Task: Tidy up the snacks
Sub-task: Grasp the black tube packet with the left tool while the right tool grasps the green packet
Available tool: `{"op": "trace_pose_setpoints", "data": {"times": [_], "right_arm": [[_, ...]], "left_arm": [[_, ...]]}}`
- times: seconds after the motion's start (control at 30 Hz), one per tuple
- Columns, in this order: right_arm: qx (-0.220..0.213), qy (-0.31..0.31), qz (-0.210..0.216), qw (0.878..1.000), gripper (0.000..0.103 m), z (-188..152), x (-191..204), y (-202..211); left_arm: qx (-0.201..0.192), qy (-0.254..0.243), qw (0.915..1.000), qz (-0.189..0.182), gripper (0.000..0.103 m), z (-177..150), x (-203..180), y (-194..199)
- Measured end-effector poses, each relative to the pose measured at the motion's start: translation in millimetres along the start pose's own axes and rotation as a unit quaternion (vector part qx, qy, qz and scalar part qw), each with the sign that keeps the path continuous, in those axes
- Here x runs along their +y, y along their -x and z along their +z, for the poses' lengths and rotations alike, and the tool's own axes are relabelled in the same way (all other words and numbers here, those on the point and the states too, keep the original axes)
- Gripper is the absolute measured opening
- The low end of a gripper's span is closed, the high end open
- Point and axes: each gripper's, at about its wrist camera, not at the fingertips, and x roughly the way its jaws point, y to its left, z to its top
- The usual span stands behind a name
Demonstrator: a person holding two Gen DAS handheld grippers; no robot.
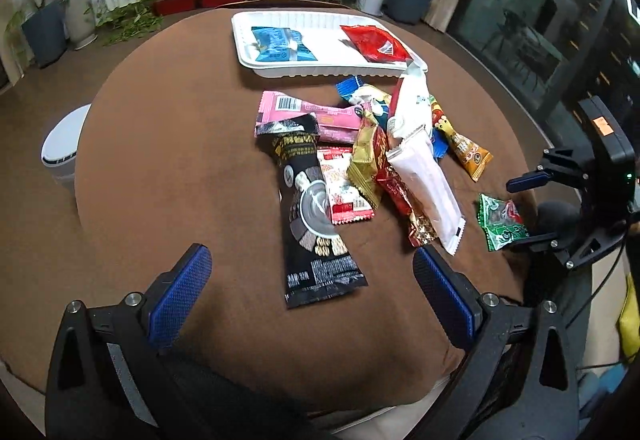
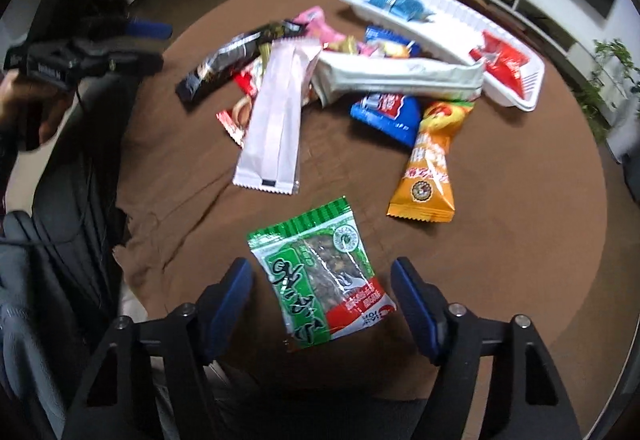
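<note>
- Even, moderate indoor light falls on the brown table [image 1: 180,144]; shadows beneath the packets are soft and short.
- Beyond the table the room darkens, especially toward the glass wall [image 1: 532,20], which carries faint reflections.
- Glare flattens the white tray [image 1: 316,70] at the table's far side.
- The right wrist view is motion-blurred; the left is sharper.
- Fisheye bending and black vignetting ring both views.

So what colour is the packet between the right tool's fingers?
Green packet, with a red-and-white corner; clearest in right wrist view.

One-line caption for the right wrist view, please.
Right gripper open around a green snack packet on the brown table; white tray beyond.
</note>
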Motion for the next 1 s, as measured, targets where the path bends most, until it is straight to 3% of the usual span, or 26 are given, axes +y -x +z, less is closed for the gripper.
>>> {"op": "trace_pose_setpoints", "data": {"times": [0.17,0.33,0.47,0.53,0.7,0.87,1.0], "right_arm": [[0.042,0.029,0.002,0.999,0.071,1.0,3.2,-16.9],[0.046,0.03,0.011,0.998,0.069,5.6,1.0,-18.7],[0.05,0.017,0.008,0.999,0.058,9.8,-6.6,-18.7],[0.051,0.008,0.005,0.999,0.051,12.0,-10.3,-17.7],[0.048,0.011,0.002,0.999,0.05,13.6,-10.3,-16.7],[0.045,0.01,0.003,0.999,0.049,8.4,-9.1,-17.3],[0.047,0.008,0.002,0.999,0.049,1.8,-5.1,-14.8]], "left_arm": [[0.031,-0.029,0.999,-0.01,0.101,8.4,-4.1,-17.1],[0.054,-0.046,0.9974,-0.013,0.101,14.4,-8.8,-31.3],[0.07,-0.049,0.9962,-0.016,0.101,23.1,-8.0,-41.8],[0.077,-0.047,0.9958,-0.012,0.095,27.3,-6.5,-48.1],[0.099,-0.038,0.9943,-0.002,0.069,31.1,-2.1,-61.2],[0.119,-0.038,0.9921,0.0,0.059,33.9,6.3,-71.8],[0.129,-0.046,0.9905,0.005,0.058,39.2,8.0,-79.6]]}}
